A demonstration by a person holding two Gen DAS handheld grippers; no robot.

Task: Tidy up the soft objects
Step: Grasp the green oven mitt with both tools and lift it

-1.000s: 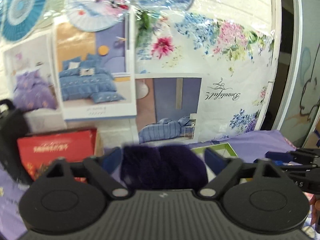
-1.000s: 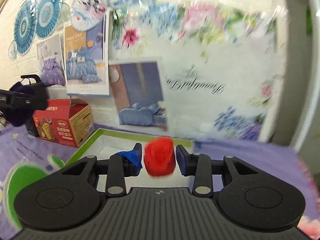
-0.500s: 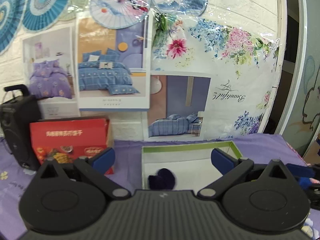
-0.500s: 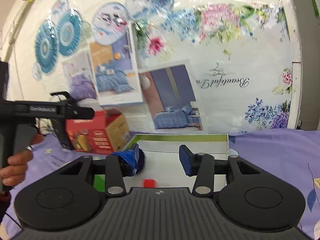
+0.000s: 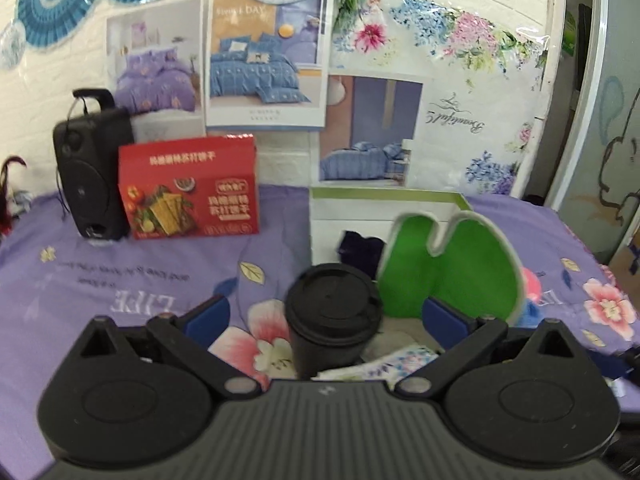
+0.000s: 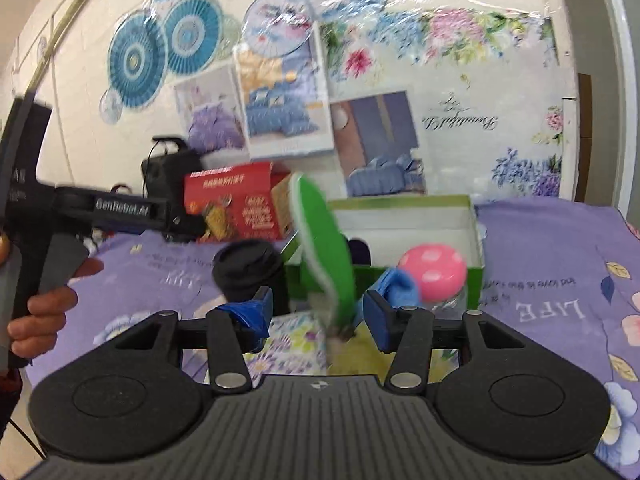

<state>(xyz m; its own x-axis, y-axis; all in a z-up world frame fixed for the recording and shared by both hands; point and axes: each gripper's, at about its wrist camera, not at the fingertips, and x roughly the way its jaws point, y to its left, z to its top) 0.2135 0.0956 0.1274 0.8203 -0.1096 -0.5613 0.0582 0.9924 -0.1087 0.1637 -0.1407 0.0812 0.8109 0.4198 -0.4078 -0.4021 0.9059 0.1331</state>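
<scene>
Left gripper (image 5: 324, 316) wide open, empty, framing one black cup (image 5: 334, 318). Right gripper (image 6: 318, 314) opening, green leaf (image 6: 326, 248) upright between pads, untouched. One dark pom (image 5: 360, 250) inside box (image 5: 384, 196); purple cloth (image 5: 120, 276) bare leftward.

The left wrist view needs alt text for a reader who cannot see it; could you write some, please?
The open left gripper faces a black lidded cup on a purple floral bedspread. Beyond the cup, a green leaf-shaped plush stands before a green-rimmed white box containing a dark purple soft item. A red carton and black speaker stand left.
</scene>
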